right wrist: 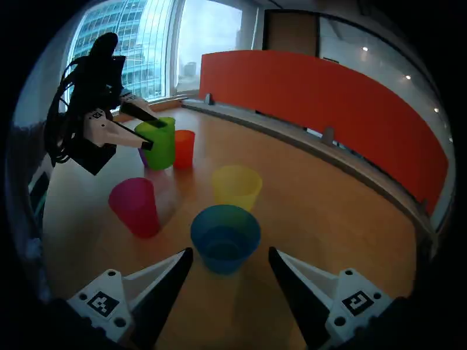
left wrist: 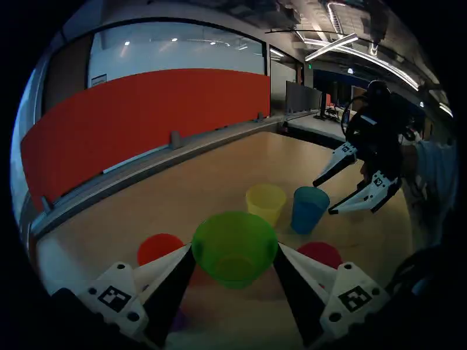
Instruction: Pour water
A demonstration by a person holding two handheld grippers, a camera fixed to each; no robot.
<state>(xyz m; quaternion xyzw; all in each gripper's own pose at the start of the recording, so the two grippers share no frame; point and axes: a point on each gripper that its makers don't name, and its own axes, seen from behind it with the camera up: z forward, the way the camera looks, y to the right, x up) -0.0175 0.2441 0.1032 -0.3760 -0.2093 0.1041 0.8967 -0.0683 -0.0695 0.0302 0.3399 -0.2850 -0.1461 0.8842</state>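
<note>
A translucent green cup [left wrist: 234, 233] sits between the fingers of my left gripper [left wrist: 233, 252], which is shut on its sides. The right gripper view shows that same green cup [right wrist: 159, 146] held in the left gripper [right wrist: 153, 135] at the far left of the table. A blue cup [right wrist: 225, 236] stands upright on the wood just ahead of my right gripper [right wrist: 229, 254], whose fingers are spread wide, apart from the cup. From the left gripper view, the right gripper [left wrist: 325, 197] hangs open just right of the blue cup [left wrist: 308, 209].
On the wooden table [right wrist: 327, 221] also stand a yellow cup [right wrist: 236, 185], an orange cup [right wrist: 183, 149] and a pink cup [right wrist: 135, 205]. A purple object [right wrist: 142, 156] peeks out under the green cup. A red partition [left wrist: 146, 116] runs along the far edge.
</note>
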